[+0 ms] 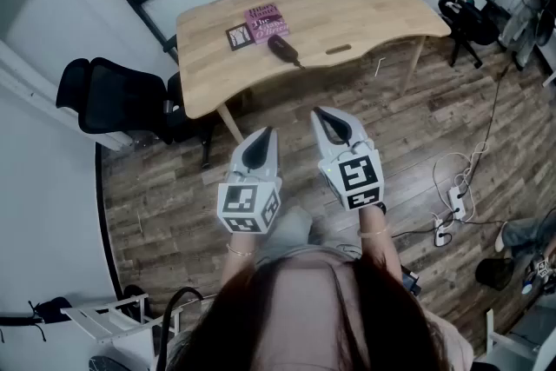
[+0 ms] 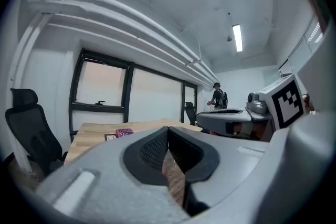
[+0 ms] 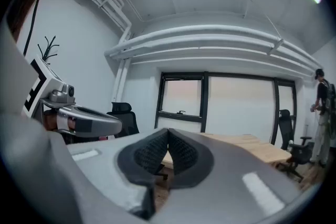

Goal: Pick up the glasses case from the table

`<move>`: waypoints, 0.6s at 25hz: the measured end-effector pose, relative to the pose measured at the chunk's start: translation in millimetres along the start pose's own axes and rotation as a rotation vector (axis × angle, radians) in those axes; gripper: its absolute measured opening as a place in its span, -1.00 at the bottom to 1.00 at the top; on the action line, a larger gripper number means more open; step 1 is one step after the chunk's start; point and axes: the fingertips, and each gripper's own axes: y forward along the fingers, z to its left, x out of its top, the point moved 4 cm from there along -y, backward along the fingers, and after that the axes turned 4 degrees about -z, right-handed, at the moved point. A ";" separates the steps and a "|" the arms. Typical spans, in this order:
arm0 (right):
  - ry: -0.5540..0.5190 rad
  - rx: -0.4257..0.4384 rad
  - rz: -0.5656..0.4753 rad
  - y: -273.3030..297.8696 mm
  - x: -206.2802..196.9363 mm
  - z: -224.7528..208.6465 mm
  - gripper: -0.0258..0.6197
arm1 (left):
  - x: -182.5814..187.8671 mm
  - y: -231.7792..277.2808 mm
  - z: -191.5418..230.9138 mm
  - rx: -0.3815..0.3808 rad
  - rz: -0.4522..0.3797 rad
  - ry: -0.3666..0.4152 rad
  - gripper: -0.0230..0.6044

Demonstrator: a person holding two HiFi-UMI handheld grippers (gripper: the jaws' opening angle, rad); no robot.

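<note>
The glasses case (image 1: 282,48), dark and oval, lies on the wooden table (image 1: 365,4) far ahead, next to a pink book (image 1: 267,20) and a square marker card (image 1: 239,36). Both grippers hover over the floor near the person's body, well short of the table. My left gripper (image 1: 262,136) is shut with nothing in it; its jaws meet tip to tip (image 2: 168,131). My right gripper (image 1: 323,117) is likewise shut and holds nothing (image 3: 168,134). In the left gripper view the book (image 2: 124,132) shows, but the case does not.
A black office chair (image 1: 113,96) stands left of the table, another (image 1: 465,4) at its right end. Cables and a power strip (image 1: 452,204) lie on the wooden floor at right. A white rack (image 1: 104,313) is at lower left. A person (image 2: 218,97) stands far off.
</note>
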 end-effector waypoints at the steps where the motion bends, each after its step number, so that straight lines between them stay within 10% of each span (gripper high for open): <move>1: 0.000 -0.002 0.000 4.0 0.1 -0.9 -0.91 | 0.4 3.2 3.0 -0.001 -0.002 -0.001 -0.89; 15: 0.026 -0.024 0.012 71.2 -0.3 -17.9 -0.91 | 2.7 54.7 50.3 -0.030 0.009 -0.030 -0.89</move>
